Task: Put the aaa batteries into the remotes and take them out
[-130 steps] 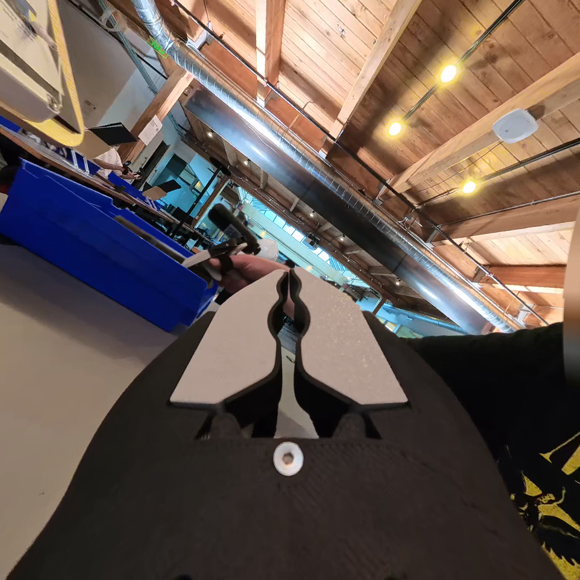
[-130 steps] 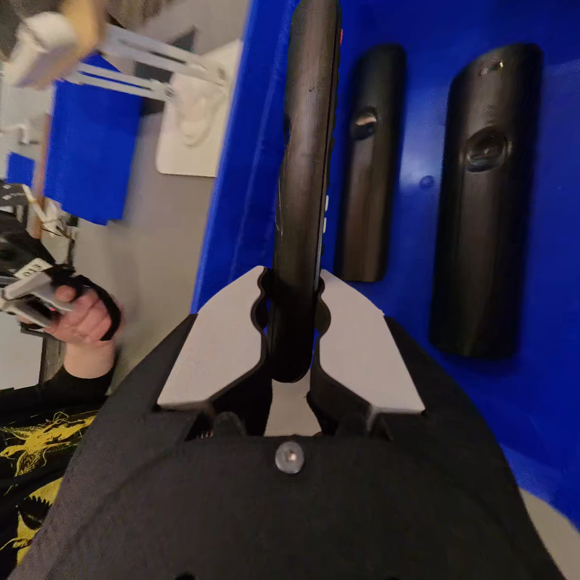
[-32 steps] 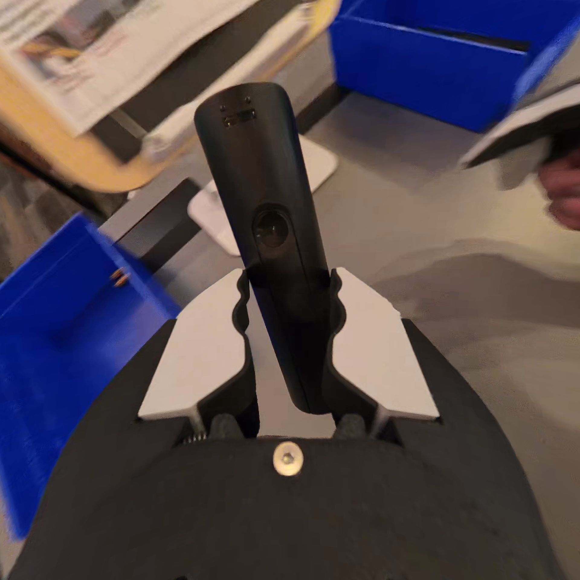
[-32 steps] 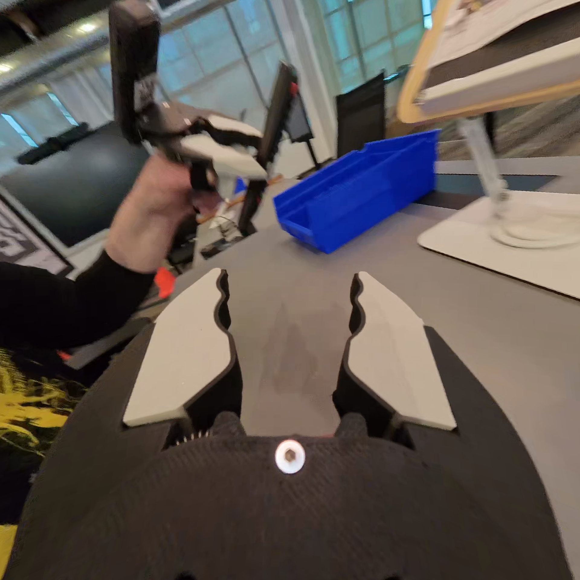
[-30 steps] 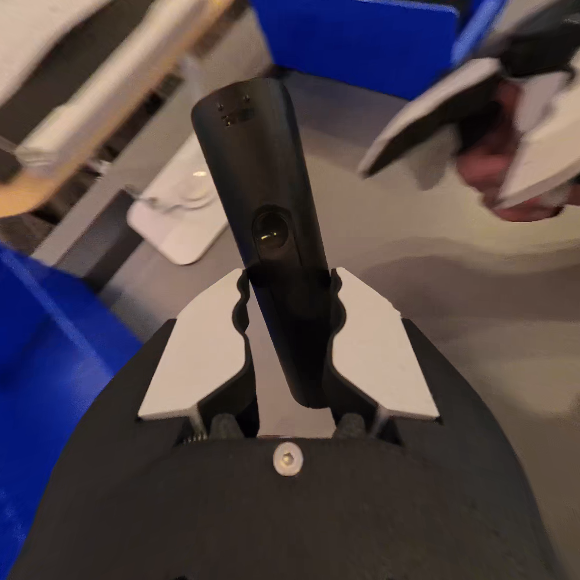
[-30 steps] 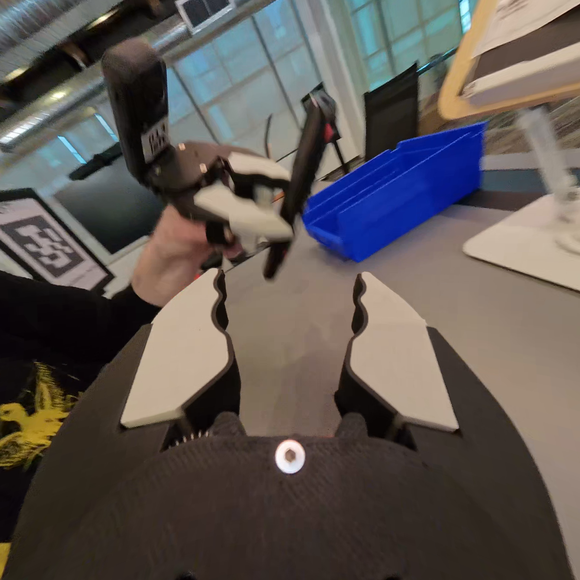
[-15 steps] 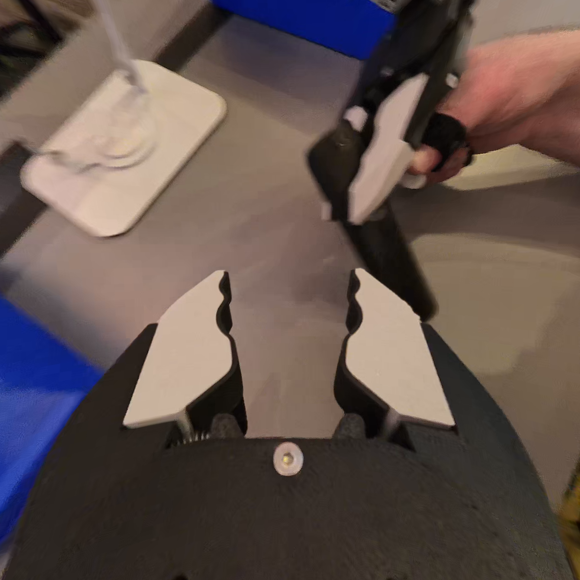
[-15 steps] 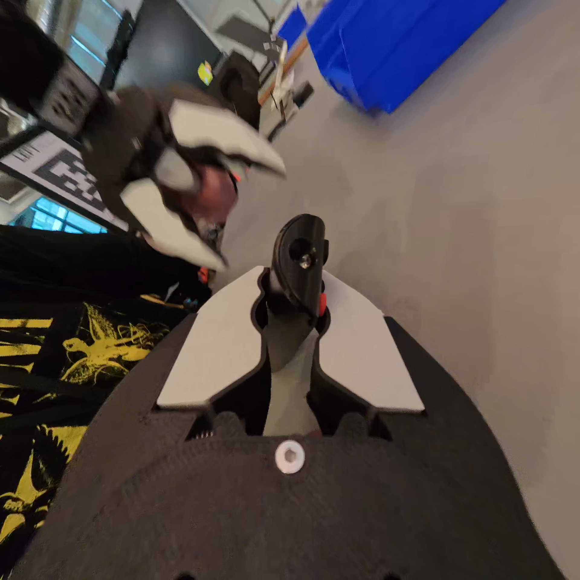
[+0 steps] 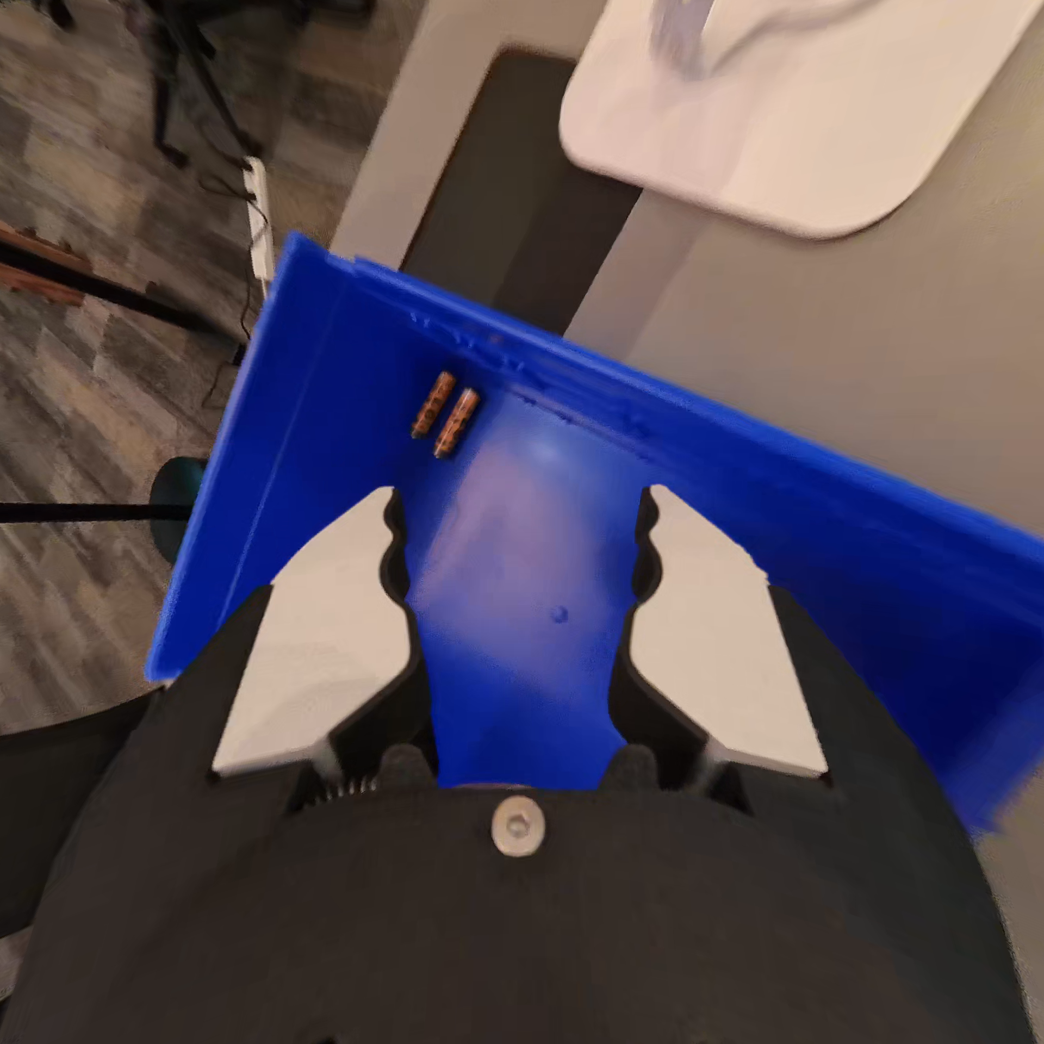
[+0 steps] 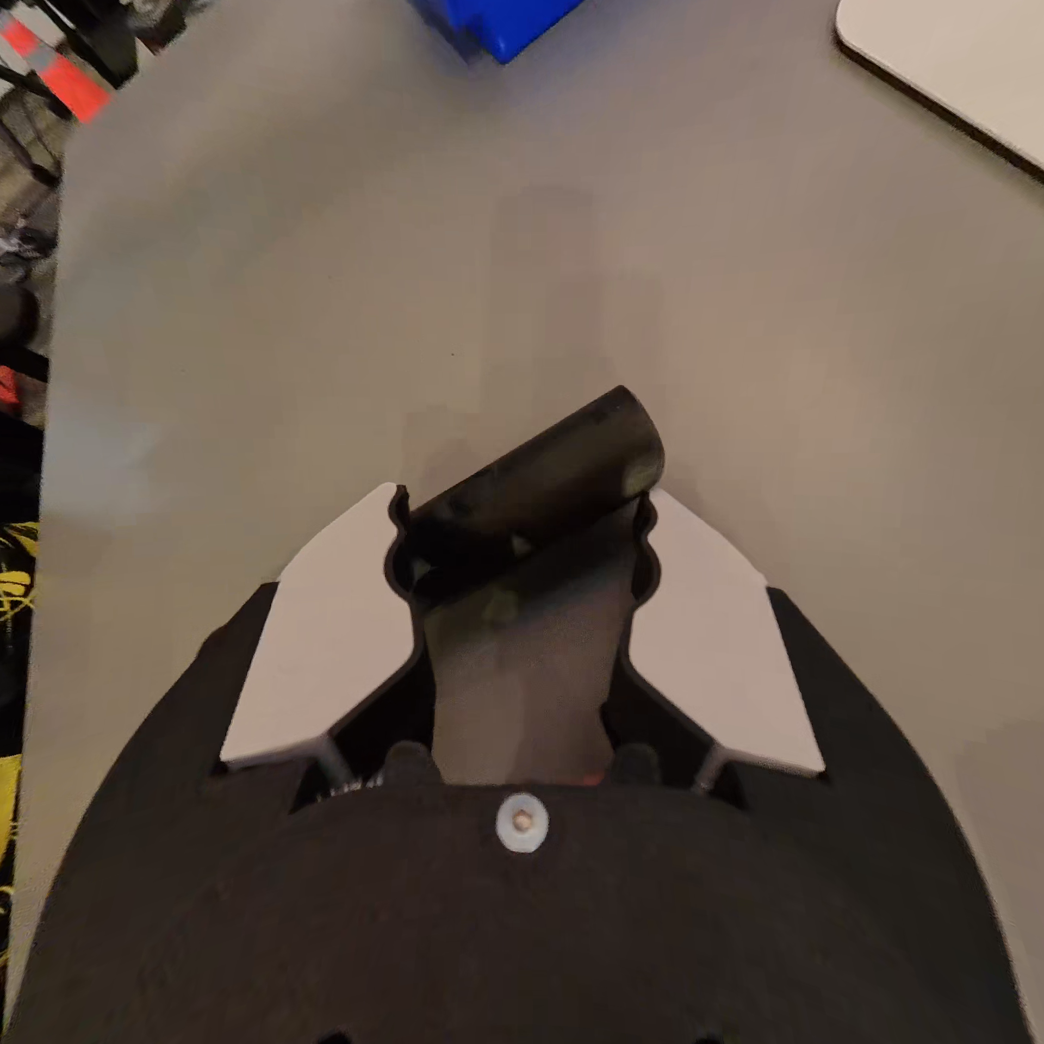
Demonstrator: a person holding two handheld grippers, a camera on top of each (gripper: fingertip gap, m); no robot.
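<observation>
Two orange-and-black AAA batteries (image 9: 446, 415) lie side by side in the far corner of a blue bin (image 9: 791, 508). My left gripper (image 9: 520, 497) is open and empty, hovering over the bin floor just short of the batteries. In the right wrist view a black remote (image 10: 536, 497), blurred, lies slanted across the gap between my right gripper's fingertips. My right gripper (image 10: 522, 497) has its jaws wide apart over the grey table (image 10: 339, 282). I cannot tell whether the remote rests on the table.
A white flat stand base (image 9: 791, 113) sits on the table beyond the bin; it also shows in the right wrist view (image 10: 960, 73). A corner of another blue bin (image 10: 503, 28) is at the far edge. The table edge and floor (image 9: 85, 339) lie left of the bin. Some 35 centimetres of space lies between my two pairs of fingers.
My right gripper was shut on the remote and its jaws have since opened wide, so the remote now sits crosswise. My left gripper has swung from facing the right gripper to over the battery bin.
</observation>
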